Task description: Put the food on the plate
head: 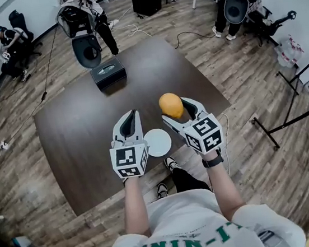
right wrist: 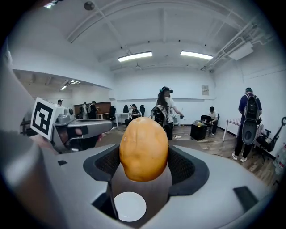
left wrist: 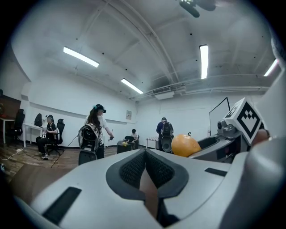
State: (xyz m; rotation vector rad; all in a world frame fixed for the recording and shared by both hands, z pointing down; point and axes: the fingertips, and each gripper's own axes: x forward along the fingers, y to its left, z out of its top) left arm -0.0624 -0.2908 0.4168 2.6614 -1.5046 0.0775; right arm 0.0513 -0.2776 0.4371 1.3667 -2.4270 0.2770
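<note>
Your right hand-held gripper (head: 176, 110) pinches the food (head: 171, 105), a rounded orange-yellow piece, with one dark pad pressed on each side of it and the jaws standing wide around it. In the right gripper view the food (right wrist: 144, 149) fills the gap between the pads, and the white plate (right wrist: 129, 206) shows lower down through the space behind it, so the food is held up off the desk (head: 82, 129) rather than resting on the plate. From the head view, the food sits just past the far right edge of the plate (head: 158, 142), near it but not on it, and the plate holds nothing. Your left hand-held gripper (head: 132, 116) hovers just to the left of the plate with its jaws pressed together and nothing between them. A black box (head: 108, 73) lies on the desk well beyond the plate, towards the far edge.
</note>
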